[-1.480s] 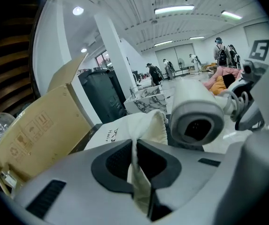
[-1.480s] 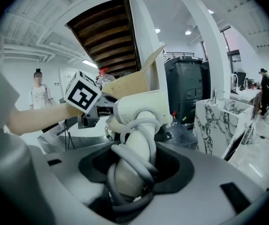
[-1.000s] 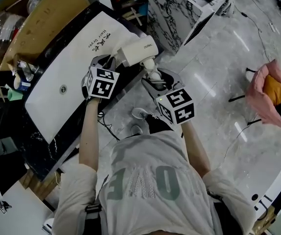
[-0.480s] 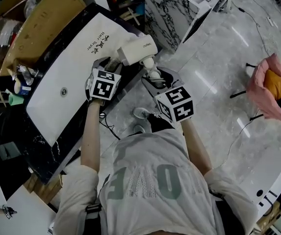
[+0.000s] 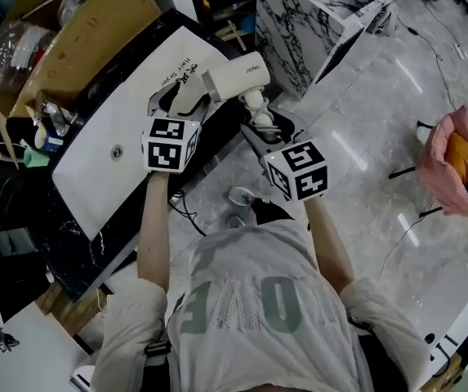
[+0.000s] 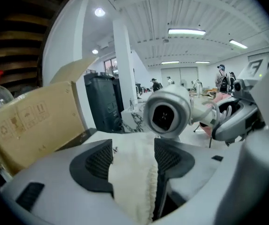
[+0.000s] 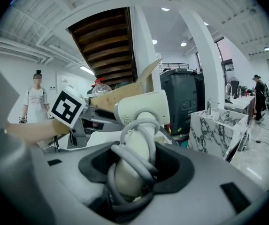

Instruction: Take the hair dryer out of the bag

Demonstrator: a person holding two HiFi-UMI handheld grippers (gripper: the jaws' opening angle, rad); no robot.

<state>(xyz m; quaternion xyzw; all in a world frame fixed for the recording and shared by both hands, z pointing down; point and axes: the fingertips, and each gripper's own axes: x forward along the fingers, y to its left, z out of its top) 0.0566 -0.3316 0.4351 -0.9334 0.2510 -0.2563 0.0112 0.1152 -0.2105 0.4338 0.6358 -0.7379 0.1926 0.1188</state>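
Note:
The white hair dryer (image 5: 234, 76) is out of the bag and hangs above the counter's edge. My right gripper (image 5: 260, 129) is shut on its handle, which has the grey cord wound round it (image 7: 133, 159). Its barrel (image 7: 141, 108) points left in the right gripper view. The white cloth bag (image 5: 119, 141) lies flat on the black counter. My left gripper (image 5: 175, 100) hovers over the bag's near end; its jaws have just been opening and stand open. Bag cloth (image 6: 133, 182) shows between the pads without being pinched. The dryer's round nozzle (image 6: 168, 112) faces the left gripper.
A cardboard box (image 5: 78, 39) stands behind the bag, with bottles (image 5: 50, 125) at the counter's left end. A marble-patterned block (image 5: 315, 15) stands to the right on the grey floor. A pink jacket (image 5: 462, 166) lies far right. A person (image 7: 35, 102) stands in the background.
The left gripper has risen off the bag and its jaws have spread apart, letting the cloth go. The right gripper still holds the dryer, slightly higher in the picture.

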